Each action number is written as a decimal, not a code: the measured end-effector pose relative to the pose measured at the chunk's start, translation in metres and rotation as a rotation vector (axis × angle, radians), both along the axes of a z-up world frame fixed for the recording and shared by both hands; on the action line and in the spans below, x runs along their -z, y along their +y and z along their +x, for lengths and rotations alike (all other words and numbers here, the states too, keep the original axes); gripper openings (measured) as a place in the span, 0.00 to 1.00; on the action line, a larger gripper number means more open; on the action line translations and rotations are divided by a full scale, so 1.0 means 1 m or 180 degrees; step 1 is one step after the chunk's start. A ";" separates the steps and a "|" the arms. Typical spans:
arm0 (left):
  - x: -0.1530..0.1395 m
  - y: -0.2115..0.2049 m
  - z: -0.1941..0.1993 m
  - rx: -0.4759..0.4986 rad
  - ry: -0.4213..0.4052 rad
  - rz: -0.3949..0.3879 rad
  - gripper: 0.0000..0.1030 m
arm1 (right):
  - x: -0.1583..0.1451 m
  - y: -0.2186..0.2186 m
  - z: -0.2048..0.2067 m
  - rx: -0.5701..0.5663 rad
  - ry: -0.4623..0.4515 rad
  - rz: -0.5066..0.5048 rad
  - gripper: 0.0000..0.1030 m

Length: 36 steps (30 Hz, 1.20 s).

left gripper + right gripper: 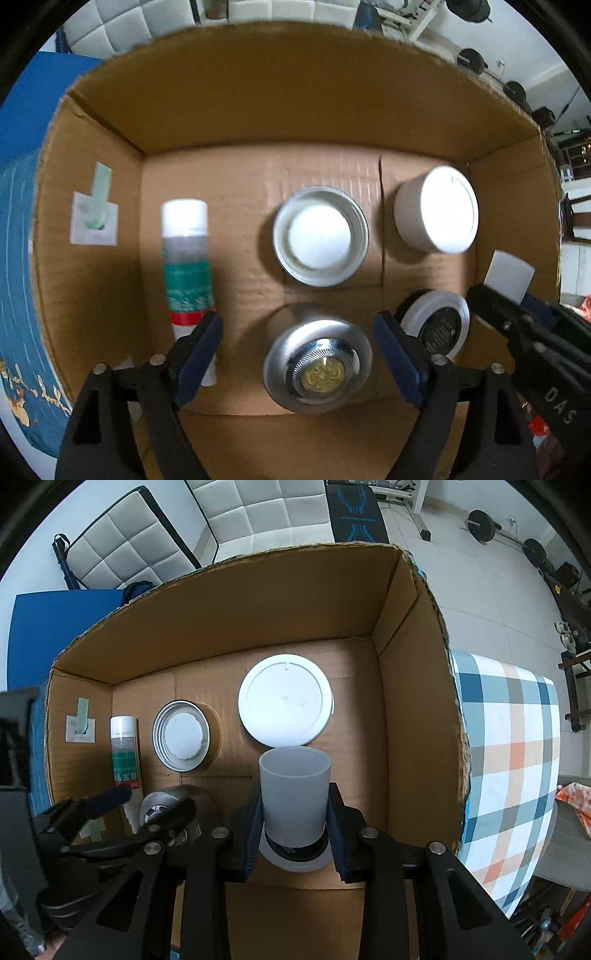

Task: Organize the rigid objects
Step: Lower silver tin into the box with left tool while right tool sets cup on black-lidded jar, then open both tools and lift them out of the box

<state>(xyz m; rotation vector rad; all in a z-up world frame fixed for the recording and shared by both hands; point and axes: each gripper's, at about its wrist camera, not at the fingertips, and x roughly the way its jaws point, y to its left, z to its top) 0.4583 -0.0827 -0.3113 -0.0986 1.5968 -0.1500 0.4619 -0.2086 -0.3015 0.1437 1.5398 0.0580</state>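
Observation:
A cardboard box (295,110) holds several rigid objects: a spray can (187,258) lying at the left, a metal tin (320,236) in the middle, a white round container (437,210) at the back right, a silver round object (317,365) at the front and a white-rimmed black jar (439,328). My left gripper (298,354) is open, its fingers either side of the silver object. My right gripper (295,827) is shut on a frosted plastic cup (294,786), held over the black jar (295,853) inside the box (413,701).
A taped label (94,218) sticks to the box's left wall. A checked cloth (509,757) covers the surface right of the box. A blue mat (55,627) lies to the left. White cushions (258,517) and gym weights (480,524) stand behind.

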 end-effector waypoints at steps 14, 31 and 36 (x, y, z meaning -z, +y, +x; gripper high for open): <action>-0.036 0.040 -0.013 -0.0068 -0.0233 0.0113 0.97 | -0.009 -0.006 -0.006 0.0084 -0.0006 -0.0076 0.56; -0.093 0.076 -0.084 -0.0290 -0.0623 0.0234 0.97 | -0.057 0.001 -0.068 0.0044 -0.0206 -0.0092 0.95; -0.115 0.090 -0.115 -0.0341 -0.0794 0.0246 0.97 | -0.077 0.015 -0.099 -0.0101 -0.0356 -0.0235 1.00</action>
